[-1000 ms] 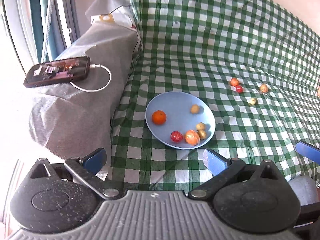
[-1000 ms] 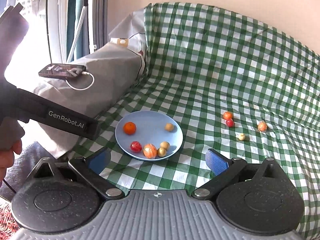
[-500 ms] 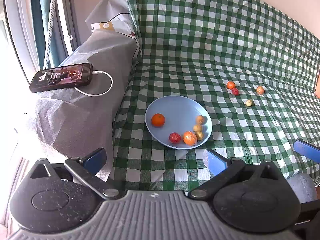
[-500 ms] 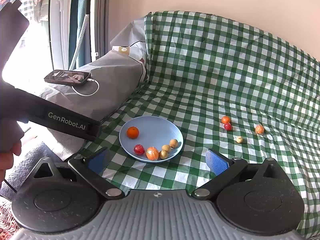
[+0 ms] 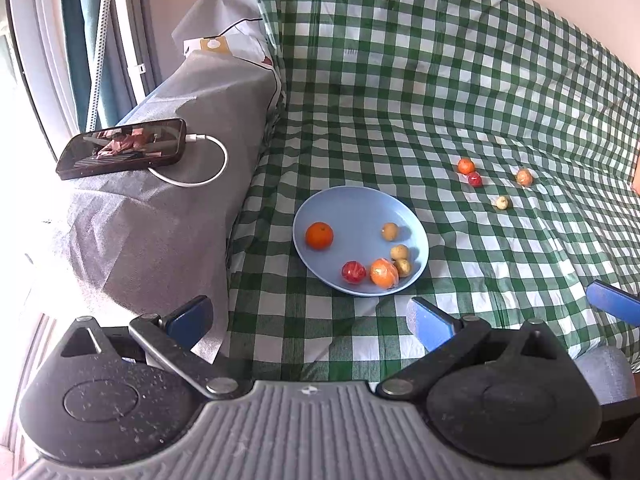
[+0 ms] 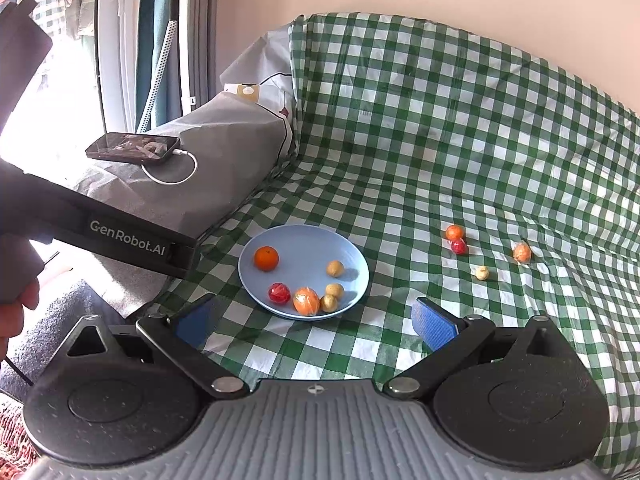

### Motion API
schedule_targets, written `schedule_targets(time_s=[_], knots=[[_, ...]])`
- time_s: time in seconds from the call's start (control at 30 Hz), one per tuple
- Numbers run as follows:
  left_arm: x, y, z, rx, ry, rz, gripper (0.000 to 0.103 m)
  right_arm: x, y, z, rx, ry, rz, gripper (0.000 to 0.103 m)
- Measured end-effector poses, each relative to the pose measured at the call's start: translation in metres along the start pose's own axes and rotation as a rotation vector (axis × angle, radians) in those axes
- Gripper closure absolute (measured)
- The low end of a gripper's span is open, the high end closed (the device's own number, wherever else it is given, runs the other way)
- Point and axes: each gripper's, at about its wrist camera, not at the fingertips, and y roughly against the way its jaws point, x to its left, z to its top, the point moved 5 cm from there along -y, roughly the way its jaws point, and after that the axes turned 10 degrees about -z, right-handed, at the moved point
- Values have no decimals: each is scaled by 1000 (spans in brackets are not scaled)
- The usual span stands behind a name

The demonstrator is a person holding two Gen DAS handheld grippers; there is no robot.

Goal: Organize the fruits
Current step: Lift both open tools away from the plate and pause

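We've got both tools held back from the fruit, near edge of the sofa. Left tool [image 5: 308, 316] has its blue pads spread wide, nothing btwn them; right tool [image 6: 314, 320] likewise spread & empty. In the right wrist view the left tool's black body crosses the left side, w/ part of a hand [image 6: 16, 304] gripping it.

Blue plate [image 5: 348, 204] sits on the green-checked cloth [image 5: 400, 80], left of centre. On it: an orange [image 5: 319, 235] at the left, alone; a red fruit [image 5: 353, 271] at the near rim, a wrapped orange fruit [image 5: 383, 273] just right of it, & three small yellowish fruits [image 5: 399, 252] on the right side, the nearest one touching the wrapped one.

Four more lie loose on the cloth, far right of the plate & well apart from it: a small orange one [image 5: 465, 166] touching a red one [image 5: 474, 179], another orange one [image 5: 524, 177] further right, & a pale one [image 5: 501, 202] nearer.

On the grey-covered armrest [image 5: 160, 220] at left lies a phone [image 5: 122, 148] w/ a white cable [image 5: 208, 168] plugged in.
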Motion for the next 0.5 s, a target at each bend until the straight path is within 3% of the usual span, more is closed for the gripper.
schedule_targets(time_s=[0.5], knots=[[0,-13,3,27,2,5,0,-2,-16,-2,36,-7,11,2]])
